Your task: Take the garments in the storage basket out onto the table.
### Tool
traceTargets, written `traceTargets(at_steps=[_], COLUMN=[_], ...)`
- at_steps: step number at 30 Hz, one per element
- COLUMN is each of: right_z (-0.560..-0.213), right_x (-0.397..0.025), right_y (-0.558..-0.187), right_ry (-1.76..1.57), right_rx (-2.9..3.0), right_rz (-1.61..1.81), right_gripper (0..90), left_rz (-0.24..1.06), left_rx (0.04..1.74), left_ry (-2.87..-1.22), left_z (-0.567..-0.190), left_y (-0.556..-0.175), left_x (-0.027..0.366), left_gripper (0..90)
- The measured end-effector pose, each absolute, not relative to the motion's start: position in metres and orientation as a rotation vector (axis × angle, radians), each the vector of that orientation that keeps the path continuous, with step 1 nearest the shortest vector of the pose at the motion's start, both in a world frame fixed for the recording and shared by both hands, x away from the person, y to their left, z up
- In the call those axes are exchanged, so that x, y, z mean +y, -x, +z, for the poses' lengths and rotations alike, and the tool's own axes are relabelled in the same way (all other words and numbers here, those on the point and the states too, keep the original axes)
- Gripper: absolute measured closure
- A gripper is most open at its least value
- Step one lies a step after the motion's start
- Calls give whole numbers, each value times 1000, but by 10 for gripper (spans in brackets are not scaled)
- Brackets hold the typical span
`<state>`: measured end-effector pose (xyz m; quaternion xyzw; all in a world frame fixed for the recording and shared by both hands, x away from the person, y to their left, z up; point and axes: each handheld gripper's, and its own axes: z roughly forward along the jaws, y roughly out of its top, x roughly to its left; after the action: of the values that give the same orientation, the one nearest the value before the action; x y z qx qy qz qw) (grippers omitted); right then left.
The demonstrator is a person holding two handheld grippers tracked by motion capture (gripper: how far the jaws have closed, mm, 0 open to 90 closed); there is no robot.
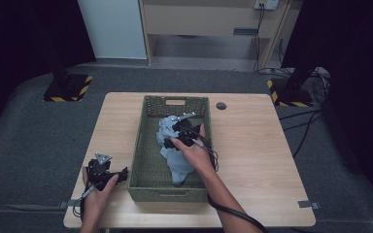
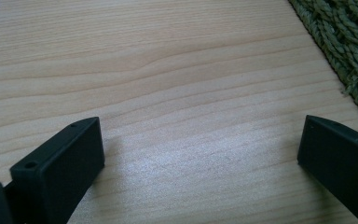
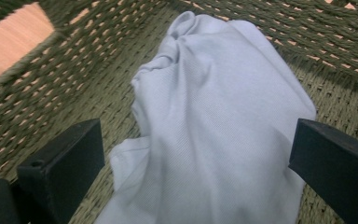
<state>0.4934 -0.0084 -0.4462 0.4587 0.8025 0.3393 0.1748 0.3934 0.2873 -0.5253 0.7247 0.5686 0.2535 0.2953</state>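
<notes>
Hovering over a crumpled pale-blue cloth (image 1: pixel 174 145), the right gripper (image 1: pixel 180 132) hangs inside a green woven basket (image 1: pixel 139 145) at the middle of a wooden bench (image 1: pixel 252 160), its fingers (image 3: pixel 65 163) spread wide and closed on nothing. The cloth lies bunched along the basket's floor, toward the right-hand wall, running from near the far end almost to the near wall. In the right gripper view the fabric (image 3: pixel 214 121) fills the gap between the two fingers, a raised fold climbing away from them toward the basket's far corner; whether the fingertips already brush the cloth is hard to tell from this angle. The material looks light, limp and thin, likely to sag and trail when lifted rather than keep any shape, and it should neither slip much nor break. A thick ridge of gathered folds, such as the hump between the fingers, seems the surest place to pinch, since a single flat layer could slide free. The left gripper (image 1: pixel 108 174) rests on the bench just outside the basket's left wall, its fingers (image 2: pixel 60 163) also apart over bare wood.
</notes>
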Motion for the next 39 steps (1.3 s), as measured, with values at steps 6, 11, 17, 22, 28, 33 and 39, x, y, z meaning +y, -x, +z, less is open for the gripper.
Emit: traceTargets(at_steps=[6, 11, 17, 22, 28, 33, 39], right_z=[-453, -458, -465, -468, -473, -479, -486], right_x=[-9, -8, -7, -4, -5, -2, 2], right_y=[-504, -511, -520, -525, -532, -536, -541], right_ry=[-1330, -1338, -1362, -1362, -1372, -1369, -1360], right_rx=[2281, 2285, 2298, 2308, 2310, 2323, 2337], right_rz=[950, 944, 937, 931, 912, 891, 849], right_gripper=[27, 26, 13, 6, 5, 7, 7], left_rz=[674, 673, 672, 671, 669, 668, 668], left_rx=[1512, 1511, 1508, 1506, 1502, 1501, 1501], left_ry=[-1929, -1930, -1932, -1934, -1936, -1937, -1937], left_z=[-525, -525, -525, -525, -525, -525, -525], left_y=[-393, -394, -394, -394, -394, -394, -394], left_x=[287, 287, 288, 288, 288, 288, 288], left_gripper=[0, 0, 0, 0, 0, 0, 0])
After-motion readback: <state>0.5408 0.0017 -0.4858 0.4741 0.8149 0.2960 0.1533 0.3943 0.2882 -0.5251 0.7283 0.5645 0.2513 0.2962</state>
